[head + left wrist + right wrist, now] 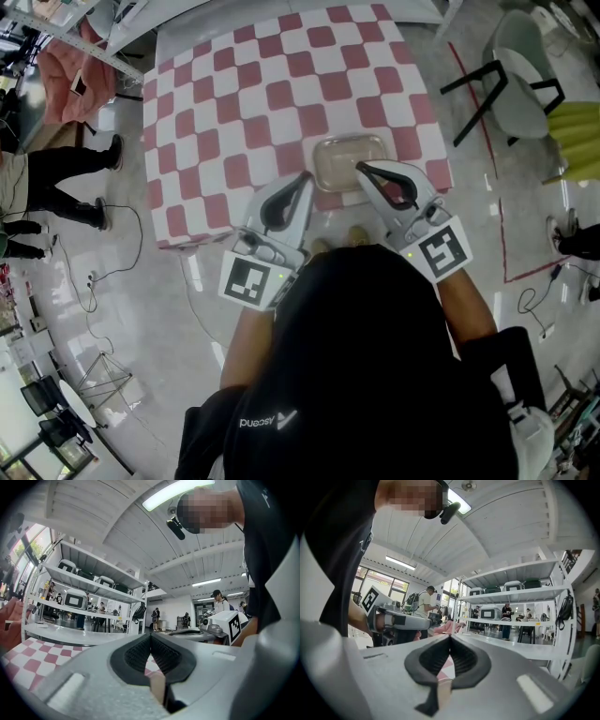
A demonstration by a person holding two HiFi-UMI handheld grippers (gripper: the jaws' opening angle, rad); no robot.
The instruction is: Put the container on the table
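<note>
A shallow beige container (347, 155) rests on the red-and-white checked table (234, 103), close to its front edge. My right gripper (361, 168) is shut with nothing in it, and its tip overlaps the container's front right corner in the head view; I cannot tell whether they touch. My left gripper (305, 176) is also shut and empty, just left of the container at the table's front edge. In the left gripper view (150, 637) and the right gripper view (450, 637) the dark pads meet, and both grippers point level across the room.
A grey chair (518, 70) and something yellow-green (577, 136) stand right of the table, beside red tape lines on the floor. A person's legs (61, 187) and a pink cloth (70, 80) are at the left. Shelves with appliances (75, 597) line the far wall.
</note>
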